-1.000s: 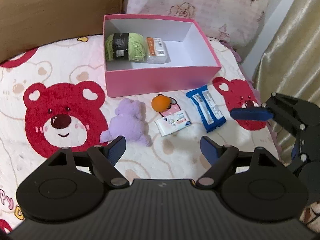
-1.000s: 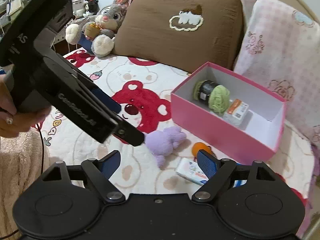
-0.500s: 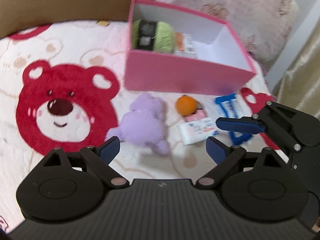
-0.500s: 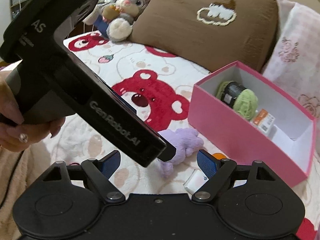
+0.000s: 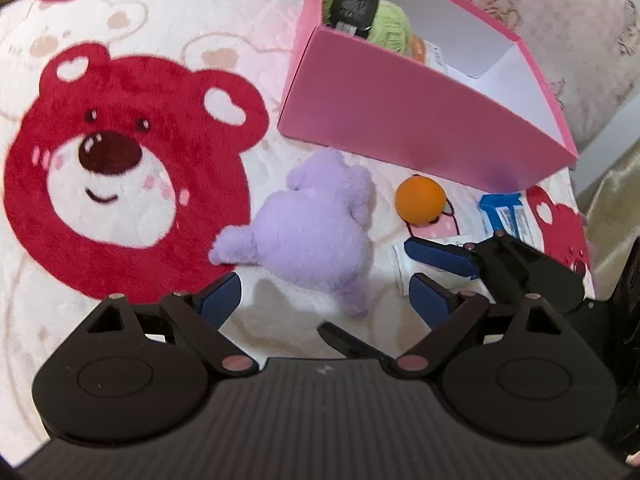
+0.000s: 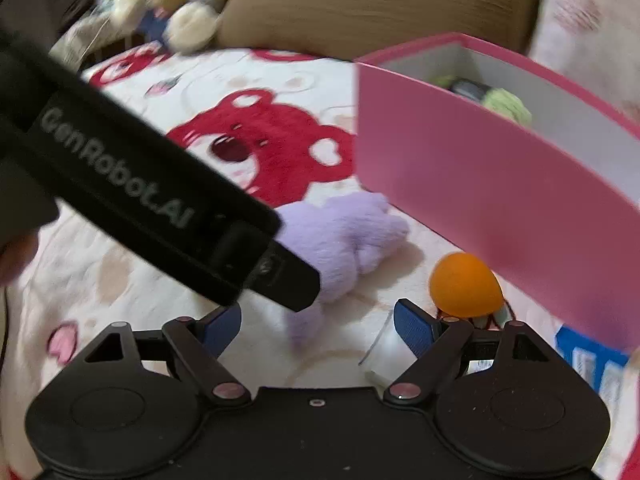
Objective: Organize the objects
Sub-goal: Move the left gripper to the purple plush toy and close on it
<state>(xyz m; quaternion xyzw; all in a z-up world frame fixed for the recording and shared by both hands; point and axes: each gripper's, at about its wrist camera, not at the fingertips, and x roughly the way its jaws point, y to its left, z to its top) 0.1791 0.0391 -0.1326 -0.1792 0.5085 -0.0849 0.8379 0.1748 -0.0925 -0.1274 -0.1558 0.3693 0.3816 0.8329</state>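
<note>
A purple plush toy (image 5: pixel 316 236) lies on the bear-print blanket, just ahead of my open, empty left gripper (image 5: pixel 324 300). It also shows in the right wrist view (image 6: pixel 352 236). An orange ball (image 5: pixel 420 199) and a white tissue pack (image 5: pixel 404 276) lie to its right, in front of the pink box (image 5: pixel 400 120). My right gripper (image 6: pixel 318 324) is open and empty, low over the tissue pack (image 6: pixel 384 356) beside the ball (image 6: pixel 466 284). Its fingers (image 5: pixel 440 254) show at the right of the left wrist view. The box holds green yarn (image 5: pixel 372 14) and a small pack.
A blue packet (image 5: pixel 506 216) lies right of the ball. A brown pillow (image 6: pixel 380 4) and stuffed toys (image 6: pixel 188 4) sit at the bed's far end. A floral pillow (image 5: pixel 560 20) lies behind the box. The left gripper's body (image 6: pixel 152 196) crosses the right wrist view.
Both grippers have moved down and forward toward the objects; the plush, ball and box appear larger. The right gripper's fingers have come in over the tissue pack. Both stay open.
</note>
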